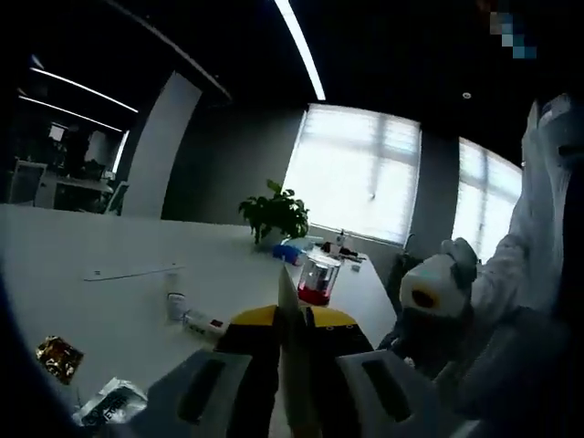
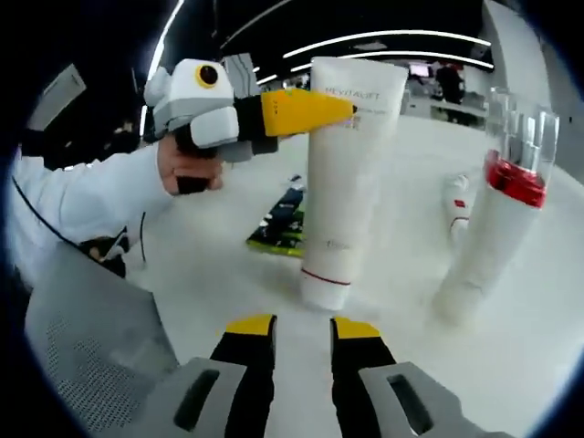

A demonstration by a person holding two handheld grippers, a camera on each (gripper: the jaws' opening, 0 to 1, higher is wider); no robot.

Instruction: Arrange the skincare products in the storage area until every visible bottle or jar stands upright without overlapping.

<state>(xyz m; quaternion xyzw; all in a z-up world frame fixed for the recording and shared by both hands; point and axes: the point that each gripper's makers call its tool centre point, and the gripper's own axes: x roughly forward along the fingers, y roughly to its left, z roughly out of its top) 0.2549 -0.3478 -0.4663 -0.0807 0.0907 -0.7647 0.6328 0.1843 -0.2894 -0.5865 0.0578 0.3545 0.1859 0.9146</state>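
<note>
Two skincare containers stood upright on the white tabletop (image 2: pixel 511 365) in the right gripper view: a tall white tube (image 2: pixel 344 164), cap down, printed with grey lettering near its top, and to its right a white bottle (image 2: pixel 493 228) with a red band and a clear cap, leaning slightly in the fisheye picture. The two stood apart, not overlapping. Between and behind them lay a small white tube with a red mark (image 2: pixel 458 205), on its side. A dark flat packet (image 2: pixel 283 224) lay on the tabletop behind the tall tube. The right gripper (image 2: pixel 301 333) hovered just short of the tall tube's base, jaws parted by a narrow gap, nothing between them. The left gripper (image 2: pixel 342 109), held in a white-sleeved hand (image 2: pixel 187 169), had its yellow jaw tips at the tall tube's upper left edge. In the left gripper view the left gripper (image 1: pixel 292 319) showed its jaws pressed against a pale flat surface between them, apparently the tube. Farther along the tabletop stood a small white jar (image 1: pixel 175 304), a clear-capped red container (image 1: pixel 318 278) and a potted plant (image 1: pixel 274 214); a gold wrapper (image 1: pixel 57 356) and a crumpled sachet (image 1: pixel 109 401) lay near the closest edge.
</note>
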